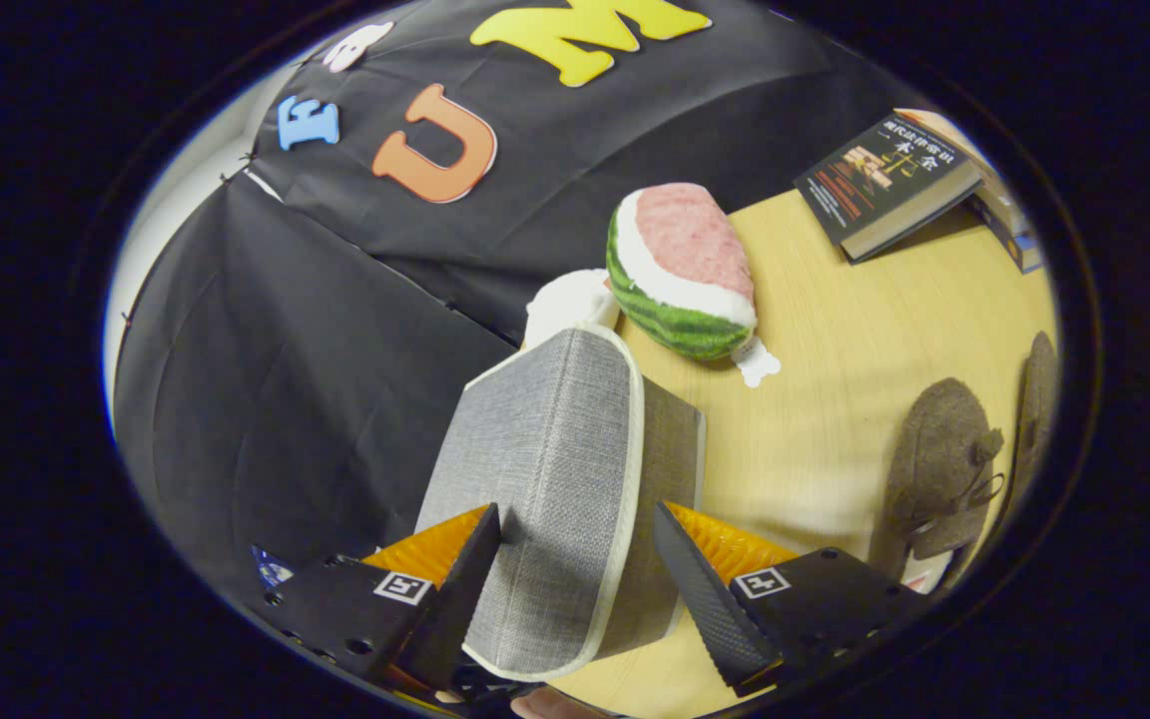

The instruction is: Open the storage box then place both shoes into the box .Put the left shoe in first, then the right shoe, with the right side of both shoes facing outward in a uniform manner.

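A grey fabric storage box (555, 469) with white trim stands on the wooden table (835, 340), its lid down as far as I can see. My gripper (575, 514) is open, and the box's near end fills the gap between the fingers. The left finger (460, 589) overlaps the box's top panel and the right finger (700, 589) sits by its darker side face; I cannot tell whether either one touches. Two brown felt shoes lie on the table beyond the right finger: one (939, 469) with a small bow, the other (1039, 399) just behind it.
A watermelon-slice plush (685, 270) and a white soft thing (565, 300) lie just past the box's far end. A dark book (884, 180) rests on other books (1009, 220) at the table's far corner. The black cloth wall hangs to the left of the box.
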Tool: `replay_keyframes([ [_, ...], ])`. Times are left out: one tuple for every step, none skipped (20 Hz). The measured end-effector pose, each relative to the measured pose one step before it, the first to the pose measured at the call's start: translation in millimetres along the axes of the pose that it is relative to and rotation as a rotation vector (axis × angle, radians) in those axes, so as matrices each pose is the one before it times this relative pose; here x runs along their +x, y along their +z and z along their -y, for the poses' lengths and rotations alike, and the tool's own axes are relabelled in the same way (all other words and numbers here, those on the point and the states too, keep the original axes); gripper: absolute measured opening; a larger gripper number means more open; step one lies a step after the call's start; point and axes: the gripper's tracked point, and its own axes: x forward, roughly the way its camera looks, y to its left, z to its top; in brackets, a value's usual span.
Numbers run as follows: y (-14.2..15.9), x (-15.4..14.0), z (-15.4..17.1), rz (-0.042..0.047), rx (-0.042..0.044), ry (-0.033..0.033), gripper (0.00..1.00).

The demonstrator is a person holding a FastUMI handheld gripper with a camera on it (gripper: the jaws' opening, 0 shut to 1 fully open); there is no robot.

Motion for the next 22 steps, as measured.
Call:
replay_keyframes([
  [1.27,2.48,-1.86,-0.00816,0.01544,0.0103,0.94],
  [2.08,2.15,-0.23,-0.00947,0.01692,0.01196,0.94],
  [-0.38,2.88,-1.4,-0.01335,0.0143,0.01521,0.94],
  [0.65,2.3,-0.58,-0.01268,0.01347,0.0192,0.94],
  [-1.88,2.6,-0.25,-0.01893,0.02446,0.01352,0.89],
  [-0.43,-1.61,-0.85,-0.01079,0.01741,0.01401,0.84],
  [1.0,-2.1,-1.3,-0.01008,0.01804,0.01559,0.84],
  [0.0,1.19,-1.97,-0.00617,0.00774,0.01298,0.81],
  [0.58,-3.24,-2.94,-0.00588,0.00784,0.01528,0.77],
  [-1.57,-3.23,-4.73,-0.00555,-0.00501,0.01632,0.74],
  [0.26,-5.43,-4.58,0.00044,-0.00825,0.0144,0.74],
  [1.79,-3.88,-2.26,0.00228,-0.00755,0.00666,0.66],
  [0.94,-3.79,-1.02,0.00042,-0.01173,-0.0005,0.58],
  [3.48,-1.7,4.43,0.00923,-0.00355,-0.01235,0.5],
  [1.92,-2.06,3.36,-0.00003,-0.00228,-0.01566,0.43],
  [3.88,0.07,8.16,0.01713,0.01206,-0.03264,0.35],
  [2.59,-5.08,-1.99,0.00487,0.01402,0.01311,0.27],
  [1.5,-1.58,-7.35,-0.00413,0.01147,0.03211,0.19],
  [-0.6,-2.4,-2.68,-0.00088,0.00414,0.00292,0.12],
  [-0.08,-1.45,-2.75,-0.00322,-0.00569,0.0009,0.04],
  [-1.52,-0.21,-2.58,-0.00731,-0.01332,-0.0007,0.03],
  [-0.58,-0.52,-4.9,-0.00213,-0.01738,0.00324,0.03],
])
